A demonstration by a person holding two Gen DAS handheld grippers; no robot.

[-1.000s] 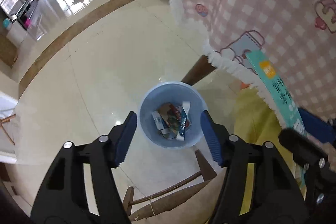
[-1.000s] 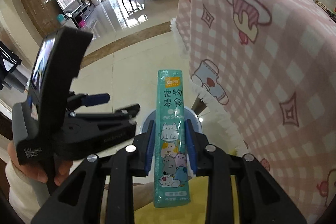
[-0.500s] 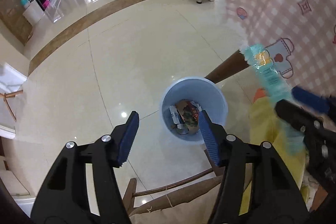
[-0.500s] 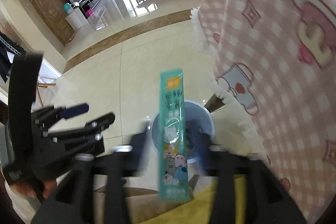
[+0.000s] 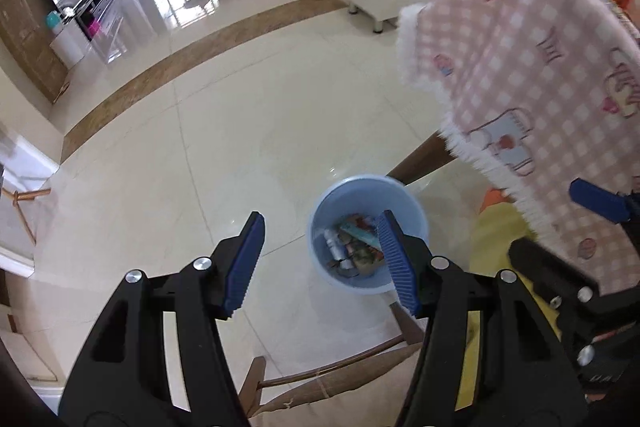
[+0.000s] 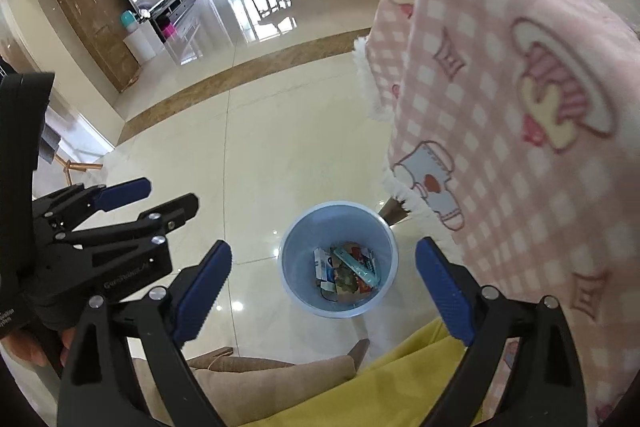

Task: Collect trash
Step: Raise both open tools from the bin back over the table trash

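1. The right tongs (image 6: 324,293) are spread wide and empty.
2. The left tongs (image 5: 320,261) are partly spread, nothing gripped.
3. One blue bin (image 6: 296,247) is seen on the floor below, several wrappers (image 6: 348,269) inside, a teal sachet (image 6: 356,265) on top.

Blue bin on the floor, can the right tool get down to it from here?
Probably yes: the right tool is open and empty above the blue bin, and nothing lies between them.

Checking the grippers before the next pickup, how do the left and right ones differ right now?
The right gripper has its blue-padded fingers spread wider than the left gripper. The right frames the whole round blue plastic bin; the left's finger overlaps the bin's rim. Both are empty, pointing down.
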